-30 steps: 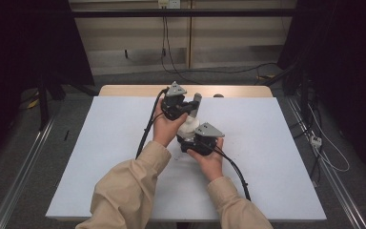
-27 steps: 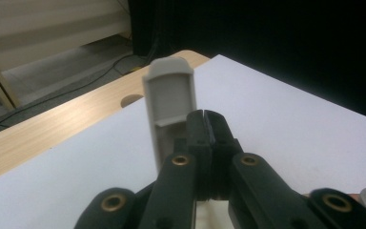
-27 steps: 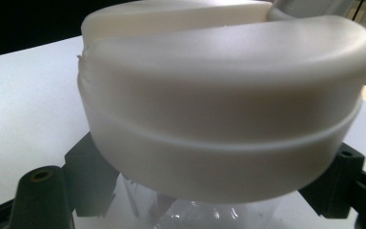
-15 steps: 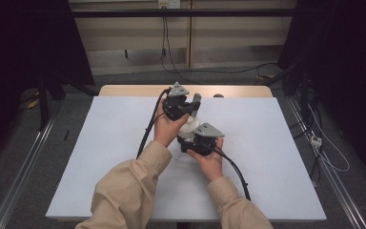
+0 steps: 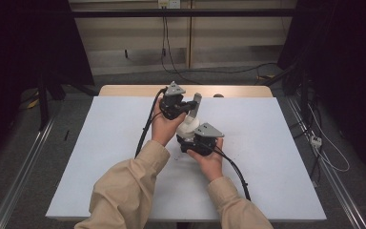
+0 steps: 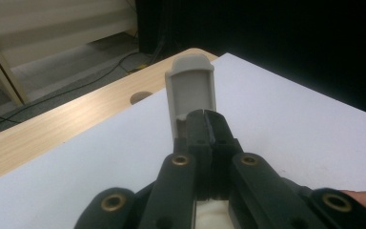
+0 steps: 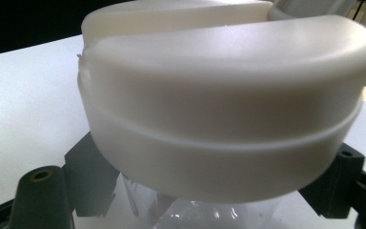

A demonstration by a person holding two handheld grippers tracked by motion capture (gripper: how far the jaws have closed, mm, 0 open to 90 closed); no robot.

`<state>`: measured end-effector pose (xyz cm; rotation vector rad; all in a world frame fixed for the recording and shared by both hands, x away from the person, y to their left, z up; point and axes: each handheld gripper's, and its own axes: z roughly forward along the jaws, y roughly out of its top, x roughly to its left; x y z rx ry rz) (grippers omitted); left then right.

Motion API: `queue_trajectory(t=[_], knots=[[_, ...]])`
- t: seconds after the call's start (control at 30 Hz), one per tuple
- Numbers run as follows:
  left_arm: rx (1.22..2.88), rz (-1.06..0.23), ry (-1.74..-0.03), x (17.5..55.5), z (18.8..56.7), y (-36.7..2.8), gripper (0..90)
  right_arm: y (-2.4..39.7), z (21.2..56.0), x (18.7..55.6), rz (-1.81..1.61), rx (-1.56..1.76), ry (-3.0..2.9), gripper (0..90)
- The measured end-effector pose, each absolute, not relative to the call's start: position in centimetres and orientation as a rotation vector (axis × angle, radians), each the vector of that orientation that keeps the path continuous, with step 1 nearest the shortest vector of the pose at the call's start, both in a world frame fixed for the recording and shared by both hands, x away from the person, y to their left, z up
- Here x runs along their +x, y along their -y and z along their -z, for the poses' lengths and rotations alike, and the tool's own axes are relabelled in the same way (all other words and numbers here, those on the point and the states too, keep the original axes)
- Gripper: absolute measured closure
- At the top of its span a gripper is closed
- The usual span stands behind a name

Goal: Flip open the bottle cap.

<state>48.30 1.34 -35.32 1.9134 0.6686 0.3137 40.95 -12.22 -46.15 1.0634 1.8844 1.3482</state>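
In the high view, both grippers meet over the middle of the table on one object: a white round body (image 5: 188,126) with a flat grey lever (image 5: 197,102) rising from it. My left gripper (image 5: 189,106) is shut on the grey lever (image 6: 190,88), and its black jaws pinch together at the lever's base (image 6: 205,125). My right gripper (image 5: 189,135) is shut on the white round body (image 7: 224,90). Its jaws flank the body's lower part, where clear plastic (image 7: 195,212) shows underneath. A hand holds each gripper, in tan sleeves.
The white table top (image 5: 276,143) spreads to all sides of the hands. A wooden strip with a round hole (image 6: 140,97) runs along its far edge. Black cables (image 5: 145,129) trail from both grippers toward me. Dark curtains and floor cables lie beyond the table.
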Motion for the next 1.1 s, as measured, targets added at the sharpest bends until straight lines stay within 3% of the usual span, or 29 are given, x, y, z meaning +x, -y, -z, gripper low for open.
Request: queue_trajectory(t=[1.1], knots=[[1.922,-0.297,-0.668,48.73,36.23,-0.47,90.0,12.14,46.16,40.94,-1.324,1.048,-1.895,19.2]])
